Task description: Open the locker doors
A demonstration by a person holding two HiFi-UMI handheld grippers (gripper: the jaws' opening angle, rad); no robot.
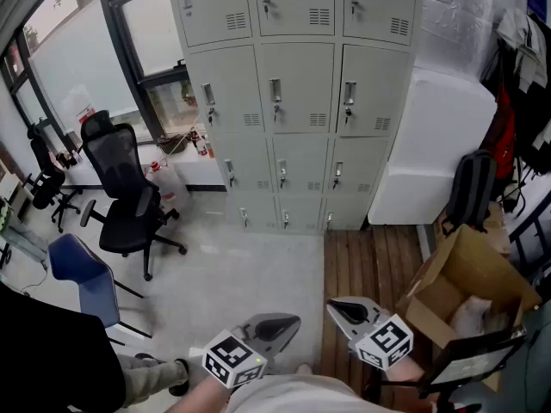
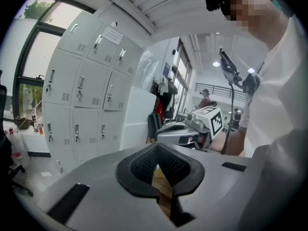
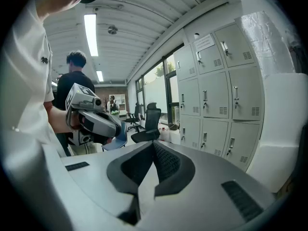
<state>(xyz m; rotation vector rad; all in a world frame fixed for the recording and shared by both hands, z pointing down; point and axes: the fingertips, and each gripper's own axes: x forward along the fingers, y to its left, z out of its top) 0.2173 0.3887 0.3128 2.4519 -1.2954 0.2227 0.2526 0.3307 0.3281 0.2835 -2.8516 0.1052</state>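
A bank of grey lockers [image 1: 297,89] stands against the far wall, and every door I can see is closed, with small handles and keys on them. The lockers also show in the left gripper view [image 2: 82,95] and in the right gripper view [image 3: 216,95], several steps away. My left gripper [image 1: 274,327] [image 2: 157,145] is held low at the bottom of the head view, shut with nothing in it. Beside it, my right gripper [image 1: 347,312] [image 3: 154,143] is also shut and empty. Both point toward the lockers, far short of them.
A black office chair [image 1: 129,196] and a blue chair [image 1: 82,274] stand at the left. Right of the lockers there is a white block [image 1: 435,144], a black backpack [image 1: 472,188] and an open cardboard box [image 1: 461,282]. A person in black [image 1: 43,351] stands at my left.
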